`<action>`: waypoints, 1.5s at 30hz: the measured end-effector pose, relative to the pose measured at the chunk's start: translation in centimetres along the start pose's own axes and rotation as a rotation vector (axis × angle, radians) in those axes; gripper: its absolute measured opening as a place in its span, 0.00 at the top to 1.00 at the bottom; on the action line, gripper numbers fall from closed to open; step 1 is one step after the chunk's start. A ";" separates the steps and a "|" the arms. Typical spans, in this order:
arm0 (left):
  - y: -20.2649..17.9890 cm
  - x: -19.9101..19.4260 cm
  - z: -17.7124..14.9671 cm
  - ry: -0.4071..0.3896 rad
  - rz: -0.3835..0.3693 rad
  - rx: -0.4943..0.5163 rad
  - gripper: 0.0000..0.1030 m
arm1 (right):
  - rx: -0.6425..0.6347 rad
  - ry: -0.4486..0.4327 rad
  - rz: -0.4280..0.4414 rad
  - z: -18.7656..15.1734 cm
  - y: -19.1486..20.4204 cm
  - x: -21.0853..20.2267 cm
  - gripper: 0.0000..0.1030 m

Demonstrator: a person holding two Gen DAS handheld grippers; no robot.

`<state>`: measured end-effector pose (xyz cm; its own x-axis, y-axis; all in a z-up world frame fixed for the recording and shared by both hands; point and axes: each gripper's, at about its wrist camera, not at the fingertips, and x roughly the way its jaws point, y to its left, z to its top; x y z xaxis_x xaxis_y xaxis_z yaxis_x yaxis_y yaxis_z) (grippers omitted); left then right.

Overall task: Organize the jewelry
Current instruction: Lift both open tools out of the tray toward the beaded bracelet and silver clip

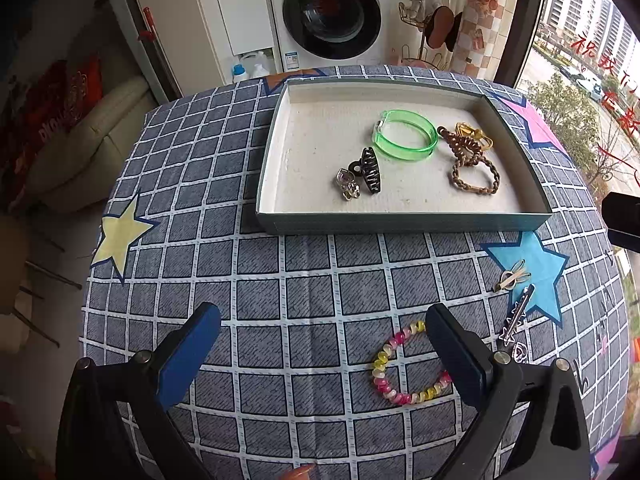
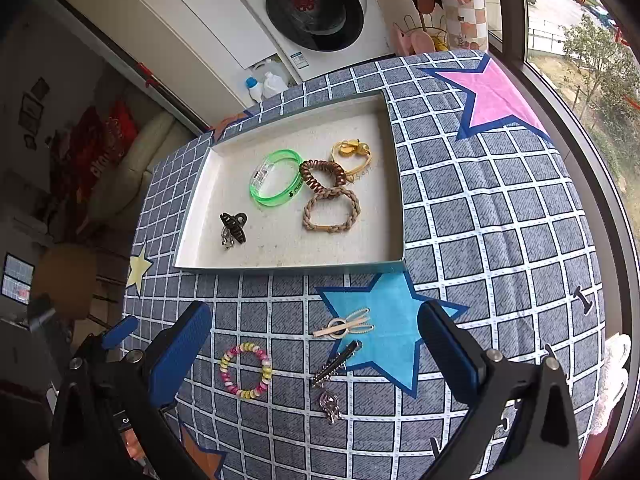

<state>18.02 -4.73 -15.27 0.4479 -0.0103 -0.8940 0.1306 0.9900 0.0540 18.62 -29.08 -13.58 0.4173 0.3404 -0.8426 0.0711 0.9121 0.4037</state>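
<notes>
A shallow grey box point(image 1: 404, 222) point(image 2: 192, 208) with a white floor holds a green bangle point(image 1: 404, 139) point(image 2: 276, 182), a black claw clip point(image 1: 370, 170) point(image 2: 233, 224), a brown spiral tie point(image 1: 460, 146) point(image 2: 322, 174), a braided bracelet point(image 1: 476, 178) point(image 2: 331, 210) and a yellow piece point(image 1: 474, 134) point(image 2: 352, 152). On the cloth lie a pink-yellow spiral bracelet point(image 1: 404, 364) point(image 2: 245, 370), a bunny hair clip point(image 1: 512, 276) point(image 2: 346, 324) and a dangling hairpin point(image 1: 516, 316) point(image 2: 334, 372). My left gripper point(image 1: 322, 328) is open and empty, the spiral bracelet by its right finger. My right gripper point(image 2: 316, 328) is open and empty above the two clips.
The table wears a grey checked cloth with a blue star point(image 2: 384, 328), a pink star point(image 2: 496, 100) and a yellow star point(image 1: 120, 236). A washing machine point(image 1: 332, 16) stands beyond the far edge. A window point(image 1: 580, 80) runs along the right.
</notes>
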 end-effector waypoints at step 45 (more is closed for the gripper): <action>-0.5 4.4 -3.3 0.118 -0.065 0.022 0.00 | 0.094 0.222 -0.196 -4.2 -1.0 8.2 0.41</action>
<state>17.04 -4.78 -20.67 0.3306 -0.0564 -0.9421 0.1756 0.9845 0.0027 18.14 -26.22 -22.36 0.1798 0.2112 -0.9607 0.2187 0.9436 0.2484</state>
